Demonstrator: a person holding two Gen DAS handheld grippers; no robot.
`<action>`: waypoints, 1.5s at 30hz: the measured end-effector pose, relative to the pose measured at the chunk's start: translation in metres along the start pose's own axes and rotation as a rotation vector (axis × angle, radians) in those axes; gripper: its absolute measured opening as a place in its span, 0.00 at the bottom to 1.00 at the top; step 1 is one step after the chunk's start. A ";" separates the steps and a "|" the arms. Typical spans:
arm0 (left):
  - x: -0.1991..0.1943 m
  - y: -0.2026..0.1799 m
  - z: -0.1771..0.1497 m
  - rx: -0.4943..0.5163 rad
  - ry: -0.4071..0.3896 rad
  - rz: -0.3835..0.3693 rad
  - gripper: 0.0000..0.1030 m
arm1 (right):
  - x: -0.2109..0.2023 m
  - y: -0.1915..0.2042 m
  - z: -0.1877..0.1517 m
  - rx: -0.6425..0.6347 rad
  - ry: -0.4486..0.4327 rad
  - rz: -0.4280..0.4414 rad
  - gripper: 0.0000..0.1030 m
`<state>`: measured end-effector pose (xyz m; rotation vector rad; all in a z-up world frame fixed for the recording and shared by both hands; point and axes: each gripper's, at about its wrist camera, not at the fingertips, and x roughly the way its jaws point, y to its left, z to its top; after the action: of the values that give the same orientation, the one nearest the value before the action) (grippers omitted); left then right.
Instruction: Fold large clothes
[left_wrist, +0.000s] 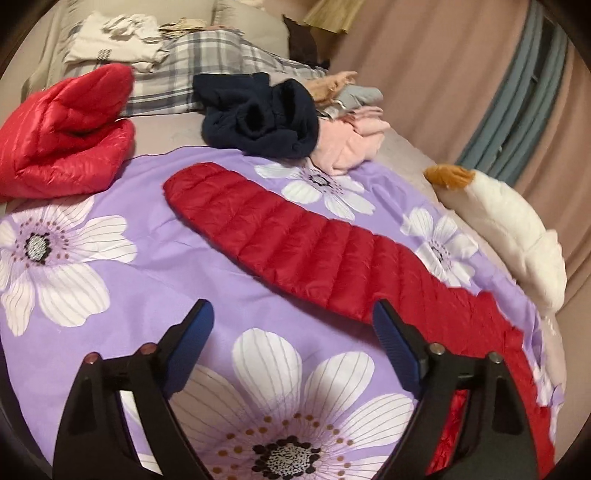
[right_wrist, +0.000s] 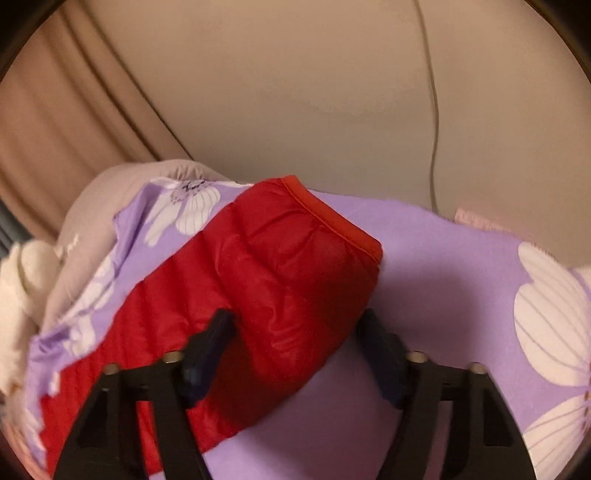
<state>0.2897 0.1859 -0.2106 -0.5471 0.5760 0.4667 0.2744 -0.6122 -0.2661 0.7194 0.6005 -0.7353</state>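
Left claw (left_wrist: 293, 323) spread above floral sheet (left_wrist: 147, 266); right claw (right_wrist: 295, 332) spread around quilted red sleeve (right_wrist: 295, 266), cuff at 12 o'clock.

Bed (left_wrist: 402, 147) under a lilac floral sheet (left_wrist: 177, 266); on the sheet a dark red quilted jacket (left_wrist: 295, 243) laid flat, a bright red puffer jacket (left_wrist: 62, 147) bunched at one edge; beyond, a navy garment (left_wrist: 258, 114), pink clothes (left_wrist: 351, 144), plaid bedding (left_wrist: 207, 62), white plush toy (left_wrist: 509, 225)
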 end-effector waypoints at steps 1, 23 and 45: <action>0.001 -0.001 -0.001 0.007 -0.006 -0.005 0.83 | -0.001 0.005 -0.001 -0.026 0.001 -0.022 0.38; -0.003 0.022 -0.001 0.071 0.007 0.078 0.74 | -0.245 0.446 -0.263 -0.670 0.017 0.676 0.09; 0.091 0.071 0.022 -0.227 0.249 -0.104 0.80 | -0.200 0.396 -0.276 -0.819 -0.042 0.556 0.74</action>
<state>0.3267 0.2764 -0.2755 -0.8560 0.7336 0.3691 0.3927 -0.1167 -0.1491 0.0838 0.5633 0.0415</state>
